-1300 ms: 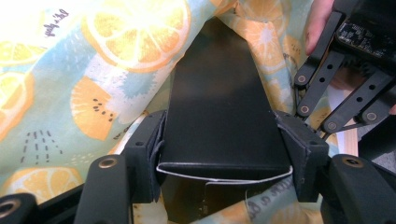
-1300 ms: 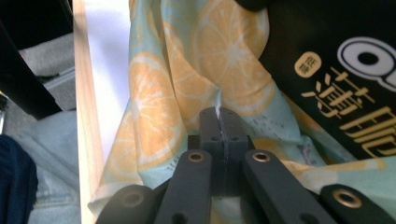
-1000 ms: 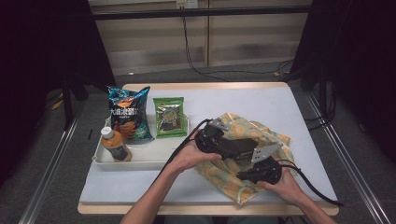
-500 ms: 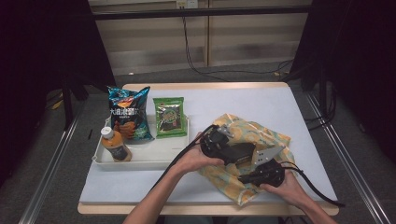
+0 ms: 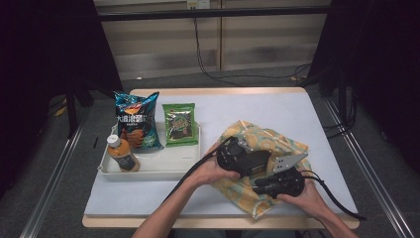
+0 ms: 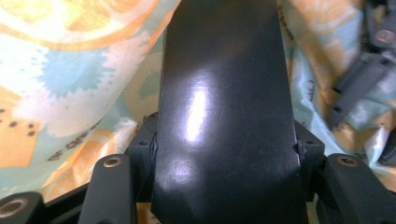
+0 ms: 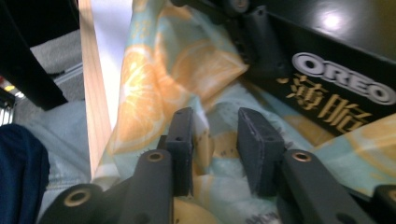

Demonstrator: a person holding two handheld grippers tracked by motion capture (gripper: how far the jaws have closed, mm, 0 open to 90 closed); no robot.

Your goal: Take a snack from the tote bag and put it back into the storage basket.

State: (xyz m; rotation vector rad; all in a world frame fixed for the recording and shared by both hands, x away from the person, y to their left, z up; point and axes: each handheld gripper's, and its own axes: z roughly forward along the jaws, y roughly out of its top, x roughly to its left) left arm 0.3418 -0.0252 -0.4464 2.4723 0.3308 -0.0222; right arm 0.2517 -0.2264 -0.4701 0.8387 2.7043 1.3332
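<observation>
An orange-and-pale-blue citrus-print cloth bag point(image 5: 277, 144) lies on the table's right half. My left gripper point(image 5: 252, 159) is shut on a black Oreo box point(image 6: 224, 93) and holds it against the bag's fabric; its jaws have just been closing on the box's sides. The box's white lettering point(image 7: 341, 88) shows in the right gripper view. My right gripper point(image 7: 219, 140) is beside it at the bag's near edge point(image 7: 154, 84). Its jaws have just been opening and stand apart, with loose fabric behind them and nothing pinched. From above, the right gripper point(image 5: 258, 188) points left under the grey plate.
A white tray point(image 5: 163, 166) at the left holds an orange drink bottle point(image 5: 123, 154), a blue chip bag point(image 5: 134, 121) and a green packet point(image 5: 180, 124). The table's wooden front edge point(image 5: 198, 220) runs just under both forearms. Dark cables trail from the grippers.
My left gripper has sunk slightly with the box, further onto the bag. The right gripper's jaws have parted and let go of the fabric; that hand has stayed in place.
</observation>
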